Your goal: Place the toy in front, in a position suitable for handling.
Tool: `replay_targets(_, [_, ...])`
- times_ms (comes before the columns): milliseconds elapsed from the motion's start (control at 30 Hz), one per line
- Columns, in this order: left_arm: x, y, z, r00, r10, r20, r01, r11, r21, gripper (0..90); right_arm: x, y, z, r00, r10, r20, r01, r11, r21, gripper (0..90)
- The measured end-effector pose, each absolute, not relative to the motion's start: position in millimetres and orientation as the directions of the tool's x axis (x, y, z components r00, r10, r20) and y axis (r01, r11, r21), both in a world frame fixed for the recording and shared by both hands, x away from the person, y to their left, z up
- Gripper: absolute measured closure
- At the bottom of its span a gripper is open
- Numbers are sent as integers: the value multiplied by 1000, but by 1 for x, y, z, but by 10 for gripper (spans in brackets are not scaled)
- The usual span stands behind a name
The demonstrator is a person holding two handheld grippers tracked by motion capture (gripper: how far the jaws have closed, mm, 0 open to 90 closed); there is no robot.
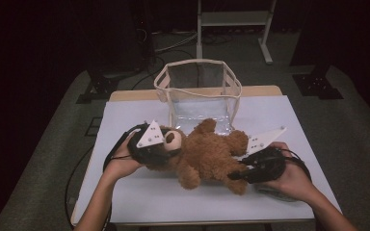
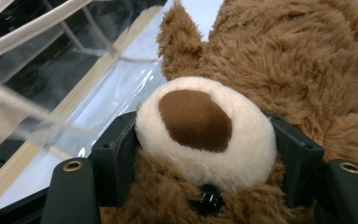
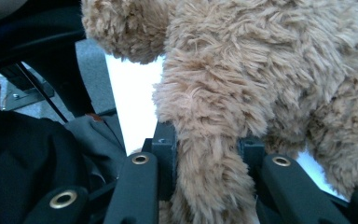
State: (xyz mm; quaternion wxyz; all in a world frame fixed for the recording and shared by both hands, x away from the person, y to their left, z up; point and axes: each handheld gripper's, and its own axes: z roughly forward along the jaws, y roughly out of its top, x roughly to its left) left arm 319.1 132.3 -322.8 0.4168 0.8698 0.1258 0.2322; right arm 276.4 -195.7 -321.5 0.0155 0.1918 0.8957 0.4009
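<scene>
A brown teddy bear [image 1: 207, 154] lies on the white table top [image 1: 139, 197], head to the left. My left gripper [image 1: 166, 149] is shut on its head; in the left gripper view the jaws press both sides of the cream muzzle [image 2: 205, 130] with its brown nose. My right gripper [image 1: 236, 174] is shut on one of the bear's legs; in the right gripper view the furry leg [image 3: 209, 158] is squeezed between the two black jaws. A clear plastic bag with white trim [image 1: 198, 86] stands open just behind the bear.
The bag [image 2: 42, 88] rests at the table's far edge [image 1: 125, 95]. A white metal frame [image 1: 233, 19] stands on the floor beyond. Bare white surface lies in front of the bear and to both sides.
</scene>
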Motion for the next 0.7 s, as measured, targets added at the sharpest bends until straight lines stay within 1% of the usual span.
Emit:
replay_targets(133, [320,115,-329,869,394,298,17,-626,779,329,274,-215,-326,-915,383,126,351,602,717,673])
replay_targets(233, [319,101,-342,883,380,275,30,-630,776,329,273,-232,-336,-902,408,139,379,598,706,672])
replay_targets(333, [315,88,-363,898,351,263,38,-660,751,356,273,-245,-355,-885,437,160,417,595,687,669])
replay_targets(400, [312,82,-383,910,341,235,61,-671,739,353,274,-251,-375,-876,446,185,445,599,666,669])
replay_targets(467, [311,87,-386,912,359,198,77,-625,777,350,274,-255,-391,-865,448,225,472,578,665,665])
replay_targets(500, [309,89,-385,913,357,199,74,-623,779,349,274,-258,-398,-857,453,244,487,561,669,656])
replay_targets(567, [304,87,-384,910,351,222,63,-645,762,340,273,-263,-402,-850,447,280,503,528,684,619])
replay_targets(600, [303,86,-383,909,349,228,59,-649,758,328,271,-264,-402,-851,439,286,501,522,690,559])
replay_targets(633, [303,86,-383,909,346,230,58,-654,754,323,270,-266,-401,-851,433,297,503,511,697,520])
replay_targets(700, [302,87,-382,910,347,225,62,-652,756,314,267,-273,-397,-852,423,309,502,489,713,473])
